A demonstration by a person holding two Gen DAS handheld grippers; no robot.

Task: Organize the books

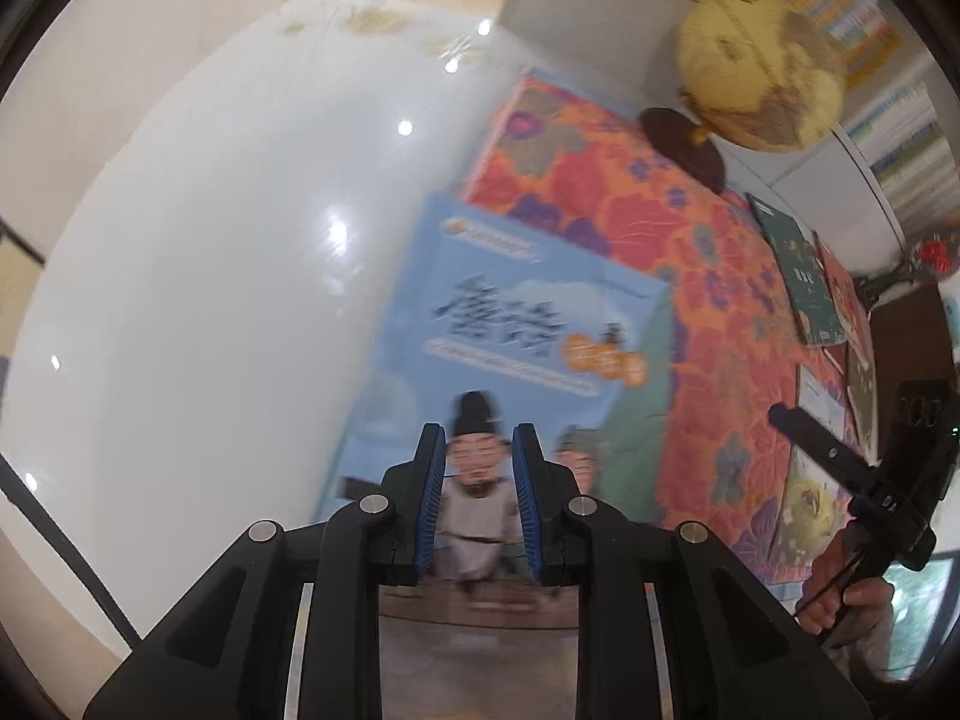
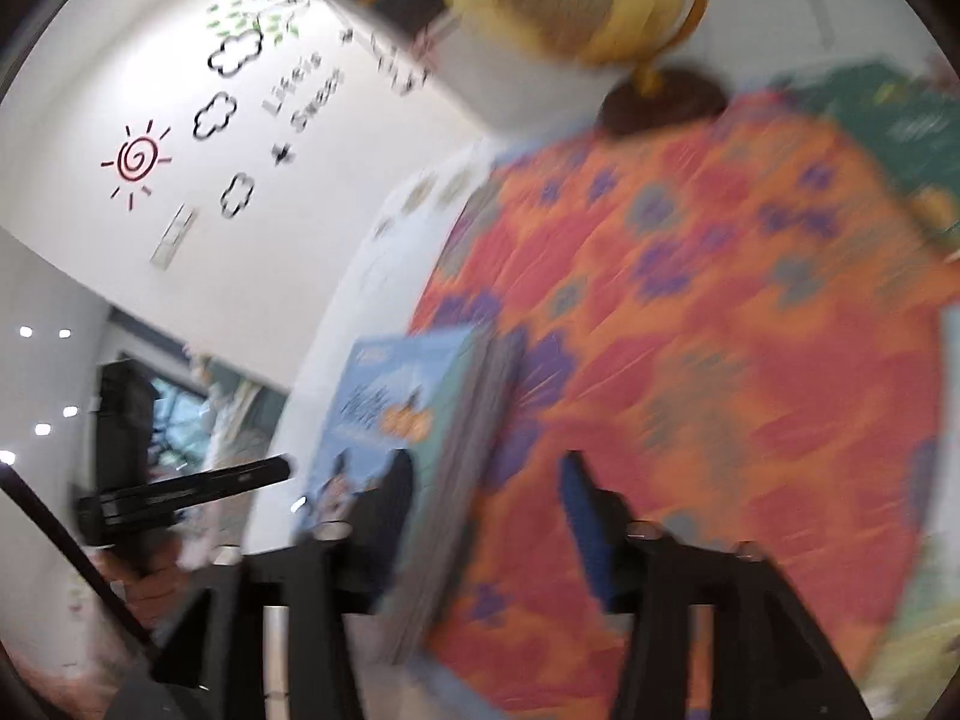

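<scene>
A light blue book [image 1: 510, 312] with a cartoon figure on its cover lies flat, half on the white table [image 1: 210, 252] and half on an orange floral cloth [image 1: 600, 180]. My left gripper [image 1: 478, 441] hovers just above the book's near end. Its blue pads stand a narrow gap apart with nothing between them. In the blurred right wrist view the same blue book [image 2: 384, 408] shows its grey page edge. My right gripper [image 2: 486, 468] stands open and wide just short of that edge, its pads off the book. From the left wrist view the right gripper [image 1: 780, 417] is off to the right, held by a hand [image 1: 852, 606].
A yellow globe [image 1: 759, 66] on a dark base stands at the cloth's far side. A dark green book [image 1: 798, 276] and several other books lie along the cloth's right edge. The left gripper [image 2: 282, 471] shows at the left of the right wrist view, before a decorated wall [image 2: 180, 150].
</scene>
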